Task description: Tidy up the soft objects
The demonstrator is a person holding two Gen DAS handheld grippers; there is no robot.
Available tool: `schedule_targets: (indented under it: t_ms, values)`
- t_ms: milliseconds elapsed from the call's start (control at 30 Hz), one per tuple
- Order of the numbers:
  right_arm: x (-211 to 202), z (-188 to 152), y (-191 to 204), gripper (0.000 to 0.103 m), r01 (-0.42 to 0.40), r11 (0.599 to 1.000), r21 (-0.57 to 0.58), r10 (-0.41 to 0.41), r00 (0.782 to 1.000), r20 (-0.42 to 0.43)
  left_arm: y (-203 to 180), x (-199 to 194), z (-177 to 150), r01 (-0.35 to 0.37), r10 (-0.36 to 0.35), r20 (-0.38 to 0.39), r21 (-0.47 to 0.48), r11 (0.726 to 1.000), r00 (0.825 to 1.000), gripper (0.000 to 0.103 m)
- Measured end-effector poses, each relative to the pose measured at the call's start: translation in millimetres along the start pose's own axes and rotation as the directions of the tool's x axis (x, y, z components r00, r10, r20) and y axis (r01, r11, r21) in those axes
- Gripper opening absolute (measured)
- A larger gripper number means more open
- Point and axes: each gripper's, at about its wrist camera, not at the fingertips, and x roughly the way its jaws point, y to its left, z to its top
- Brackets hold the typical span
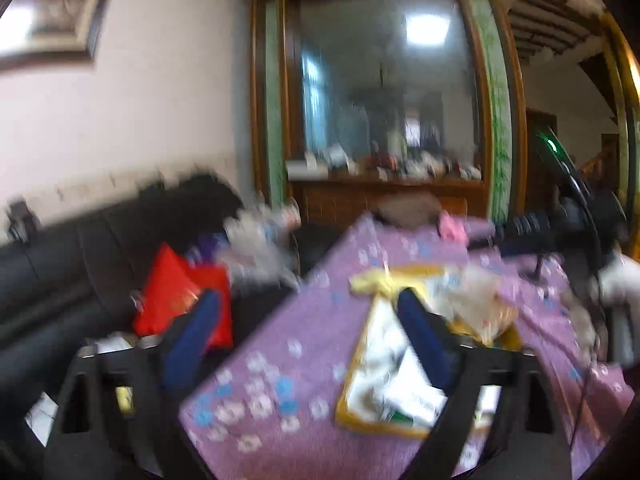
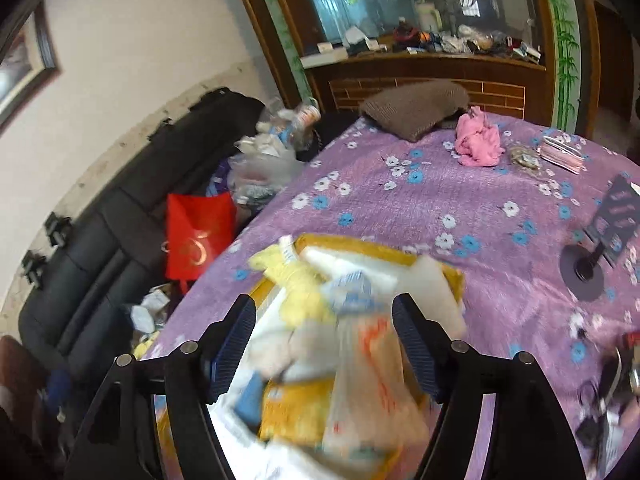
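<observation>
Blue-padded right fingers [image 2: 256,316] stand apart around a plastic bag [image 2: 372,380] with blurred orange print, unreadable, atop the yellow box [image 2: 360,244] of soft items on the purple counter [image 2: 480,200]. Left fingers [image 1: 416,320] gape wide, empty.

Purple flowered tablecloth [image 2: 420,200], red bag [image 2: 198,234], pink cloth [image 2: 478,140], yellow-edged box [image 2: 360,246]

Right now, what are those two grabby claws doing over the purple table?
A person is tidying soft things with a gripper in each hand. Both the left gripper and right gripper are open and holding nothing, above a yellow box stuffed with cloths and bags. A pink cloth and brown knit lie farther away.
</observation>
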Motion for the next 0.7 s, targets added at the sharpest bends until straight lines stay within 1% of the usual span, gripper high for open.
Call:
schedule_targets:
  t_ms: [33, 67, 100, 133, 167, 200, 233, 300, 367, 400, 500, 600, 700]
  values:
    - [-13, -10, 1, 0.073, -0.009, 1.000, -0.004, 0.009, 1.000, 0.019, -4, -8, 3, 0.049, -0.049, 0.051, -0.008, 0.999, 0.998, 0.103]
    - [-22, -18, 2, 0.078, -0.015, 1.000, -0.009, 0.015, 0.999, 0.032, -6, -10, 5, 0.100, -0.098, 0.068, -0.030, 0.995, 0.993, 0.103]
    - [-36, -30, 3, 0.083, -0.024, 1.000, -0.017, 0.025, 0.998, 0.054, -8, -5, 7, 0.164, -0.161, 0.044, -0.070, 0.984, 0.986, 0.103]
    - [-49, -43, 4, 0.085, -0.031, 0.999, -0.026, 0.033, 0.996, 0.082, -11, 7, 8, 0.219, -0.222, -0.020, -0.113, 0.969, 0.975, 0.103]
    - [-59, -55, 6, 0.087, -0.031, 0.999, -0.032, 0.034, 0.994, 0.105, -15, 14, 9, 0.231, -0.241, -0.058, -0.132, 0.964, 0.969, 0.103]
    - [-68, -68, 7, 0.087, -0.029, 0.999, -0.039, 0.033, 0.992, 0.121, -20, 21, 9, 0.207, -0.222, -0.098, -0.142, 0.968, 0.970, 0.103]
    - [-74, -77, 6, 0.087, -0.027, 0.999, -0.042, 0.032, 0.992, 0.125, -25, 21, 8, 0.151, -0.167, -0.109, -0.137, 0.979, 0.980, 0.103]
    - [-84, -100, 4, 0.087, -0.023, 0.999, -0.047, 0.028, 0.992, 0.126, -36, 14, 9, 0.087, -0.097, -0.090, -0.114, 0.990, 0.991, 0.103]
    - [-91, -114, 0, 0.087, -0.011, 0.999, -0.052, 0.018, 0.992, 0.122, -44, 7, 11, 0.065, -0.072, -0.082, -0.091, 0.994, 0.994, 0.103]
    - [-95, -123, -2, 0.087, 0.002, 0.998, -0.058, 0.005, 0.993, 0.121, -47, 5, 13, 0.062, -0.070, -0.093, -0.085, 0.994, 0.993, 0.103]
    - [-104, -140, -6, 0.087, 0.014, 0.997, -0.073, -0.006, 0.993, 0.116, -53, 9, 14, 0.043, -0.055, -0.166, -0.077, 0.996, 0.985, 0.103]
    - [-112, -149, -3, 0.088, 0.028, 0.996, -0.085, -0.019, 0.994, 0.109, -65, 16, 14, -0.035, 0.026, -0.239, -0.034, 0.999, 0.971, 0.103]
    - [-117, -155, 4, 0.089, 0.045, 0.993, -0.113, -0.033, 0.994, 0.104, -70, 21, 9, -0.066, 0.055, -0.291, -0.028, 0.997, 0.955, 0.103]
